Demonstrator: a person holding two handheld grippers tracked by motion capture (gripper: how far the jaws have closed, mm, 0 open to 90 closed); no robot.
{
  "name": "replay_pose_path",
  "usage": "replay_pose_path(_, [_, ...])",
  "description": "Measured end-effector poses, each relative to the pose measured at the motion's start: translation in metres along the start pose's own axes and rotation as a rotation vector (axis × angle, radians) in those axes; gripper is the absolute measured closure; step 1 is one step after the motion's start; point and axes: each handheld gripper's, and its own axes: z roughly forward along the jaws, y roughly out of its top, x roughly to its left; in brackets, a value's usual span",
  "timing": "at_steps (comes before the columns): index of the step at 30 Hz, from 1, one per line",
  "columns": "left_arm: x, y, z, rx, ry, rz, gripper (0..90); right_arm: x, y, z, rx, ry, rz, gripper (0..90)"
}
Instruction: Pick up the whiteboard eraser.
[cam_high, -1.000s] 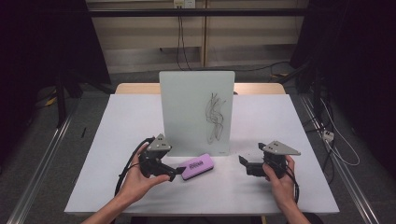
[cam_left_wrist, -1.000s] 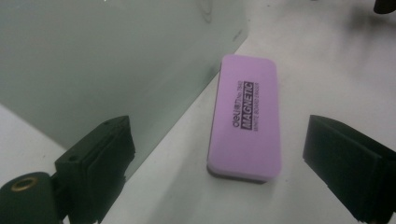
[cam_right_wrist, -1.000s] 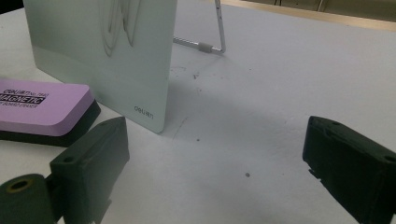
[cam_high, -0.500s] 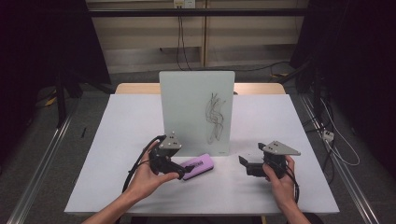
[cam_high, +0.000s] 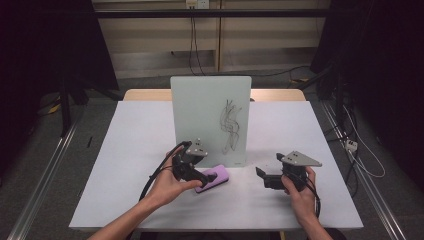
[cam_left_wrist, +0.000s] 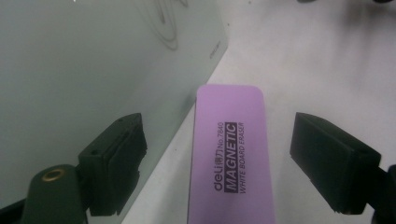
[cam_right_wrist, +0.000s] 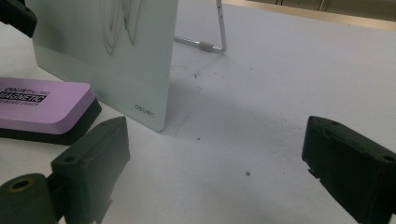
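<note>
Jaws of the left gripper (cam_left_wrist: 217, 158) stood apart and had just been closing, with the purple eraser (cam_left_wrist: 231, 154) between them and gaps on both sides. It lay flat on the white table (cam_high: 130, 145), just near of the upright frosted board (cam_high: 200, 110), whose right half bore black scribbles. Its label read "deli No.7840 MAGNETIC WHITE BOARD ERASER". Right gripper (cam_right_wrist: 210, 158) jaws were wide apart over bare, speckled tabletop to the right; "deli" marked the board's corner.
</note>
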Motion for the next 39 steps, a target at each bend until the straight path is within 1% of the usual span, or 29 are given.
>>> replay_pose_path(1, [-0.001,-0.001,0.002,0.002,0.003,-0.007,17.9,0.0,0.0,0.0,0.001,0.0,-0.002,8.1])
replay_pose_path(3, [-0.002,-0.003,0.005,0.021,0.008,0.0,18.6,0.001,0.0,-0.001,0.0,0.001,-0.004,8.1])
replay_pose_path(4, [-0.001,-0.003,0.006,0.054,-0.011,0.011,19.7,0.001,0.0,0.0,-0.002,0.002,-0.006,8.1])
replay_pose_path(7, [-0.002,-0.004,0.008,0.057,-0.016,0.001,23.8,0.001,0.0,0.0,0.0,0.002,-0.002,8.1])
replay_pose_path(8, [-0.003,-0.003,0.009,0.064,-0.028,0.018,26.1,0.001,0.0,0.0,0.001,0.002,-0.004,8.1])
replay_pose_path(9, [-0.003,-0.003,0.009,0.064,-0.028,0.018,28.0,0.001,0.0,0.0,0.001,0.002,-0.004,8.1])
replay_pose_path(10, [-0.003,-0.002,0.012,0.076,-0.03,0.031,28.9,0.001,0.0,0.001,0.002,0.003,-0.006,8.2])
replay_pose_path(11, [-0.004,-0.003,0.014,0.074,-0.032,0.019,29.0,0.001,0.0,0.001,0.002,0.004,-0.006,8.1])
replay_pose_path(13, [-0.004,-0.003,0.016,0.083,-0.033,0.022,31.0,0.001,0.0,0.001,0.003,0.004,-0.006,8.1])
replay_pose_path(14, [-0.003,-0.003,0.02,0.091,-0.044,0.015,33.0,0.001,0.0,0.001,0.003,0.004,-0.006,8.1])
replay_pose_path(15, [-0.002,-0.003,0.022,0.097,-0.045,0.009,34.0,0.001,0.0,0.001,0.003,0.004,-0.006,8.1])
replay_pose_path(17, [-0.003,-0.002,0.025,0.122,-0.04,0.015,35.1,0.001,0.0,0.001,0.003,0.005,-0.006,8.1])
replay_pose_path(19, [-0.002,-0.002,0.028,0.121,-0.062,0.019,36.0,0.001,0.0,0.002,0.006,0.004,-0.007,8.2])
replay_pose_path(22, [-0.003,-0.003,0.031,0.135,-0.065,0.034,35.9,0.001,0.0,0.001,0.006,0.006,-0.005,8.2])
replay_pose_path(24, [-0.003,-0.003,0.032,0.15,-0.075,0.043,36.0,0.001,0.0,0.002,0.007,0.006,-0.006,8.2])
replay_pose_path(25, [-0.004,-0.003,0.033,0.144,-0.073,0.036,36.3,0.001,0.0,0.002,0.007,0.005,-0.007,8.2])
replay_pose_path(26, [-0.004,-0.003,0.033,0.139,-0.072,0.038,36.7,0.001,0.0,0.002,0.006,0.004,-0.007,8.2])
replay_pose_path(27, [-0.005,-0.003,0.033,0.139,-0.062,0.043,38.4,0.001,0.0,0.001,0.006,0.004,-0.007,8.2])
replay_pose_path(29, [-0.004,-0.003,0.031,0.146,-0.059,0.054,40.0,0.001,0.0,0.001,0.007,0.006,-0.007,8.2])
replay_pose_path(30, [-0.004,-0.004,0.031,0.145,-0.065,0.045,40.1,0.001,0.0,0.001,0.007,0.006,-0.008,8.2])
replay_pose_path(31, [-0.003,-0.004,0.03,0.166,-0.066,0.059,40.1,0.001,0.0,0.001,0.007,0.007,-0.008,8.2])
replay_pose_path(32, [-0.003,-0.005,0.031,0.153,-0.062,0.054,40.0,0.001,0.0,0.002,0.007,0.007,-0.007,8.2])
replay_pose_path(35, [-0.004,-0.005,0.032,0.152,-0.066,0.052,40.1,0.002,0.0,0.002,0.009,0.008,-0.008,8.2])
replay_pose_path(36, [-0.005,-0.003,0.031,0.184,-0.03,0.065,40.1,0.002,0.0,0.002,0.008,0.008,-0.008,8.1])
replay_pose_path(37, [-0.003,-0.004,0.032,0.162,-0.08,0.054,40.0,0.002,0.0,0.002,0.008,0.008,-0.008,8.2])
replay_pose_path(38, [-0.004,-0.005,0.033,0.161,-0.058,0.058,40.0,0.001,0.0,0.002,0.008,0.006,-0.009,8.2])
replay_pose_path(39, [-0.004,-0.005,0.033,0.161,-0.069,0.055,40.0,0.001,0.0,0.002,0.008,0.006,-0.009,8.2])
